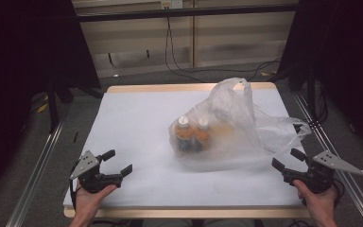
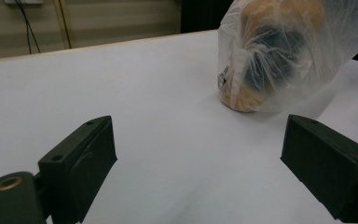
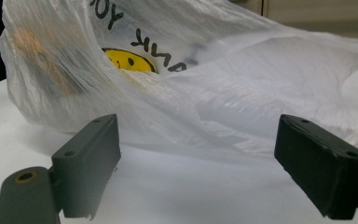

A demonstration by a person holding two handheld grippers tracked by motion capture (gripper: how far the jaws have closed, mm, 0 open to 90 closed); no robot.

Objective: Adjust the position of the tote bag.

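- Left gripper (image 1: 121, 162): black two-jaw tool with a grey three-cornered plate on top, held in the left hand (image 1: 90, 201); jaws spread wide, nothing between them.
- Right gripper (image 1: 288, 159): same make, held in the right hand (image 1: 317, 201); jaws likewise spread wide and empty, with the bag's near side just ahead of them in the right gripper view.
- Plastic bag (image 1: 236, 125): thin, translucent white film, crinkled; lies on its side with its long axis running left to right, closed bulging end toward the left gripper, loose mouth and handles trailing toward the right gripper. One handle loop stands up at the far side. Black lettering and a yellow smiley face are printed on it. It sits ahead of both grippers, well apart from the left one.
- Two bottles (image 1: 193, 134): inside the bag's left end, side by side, white caps pointing away from the grippers, orange contents, dark labels.
- Table (image 1: 137, 123): smooth white top with a pale wooden edge, under the bag.
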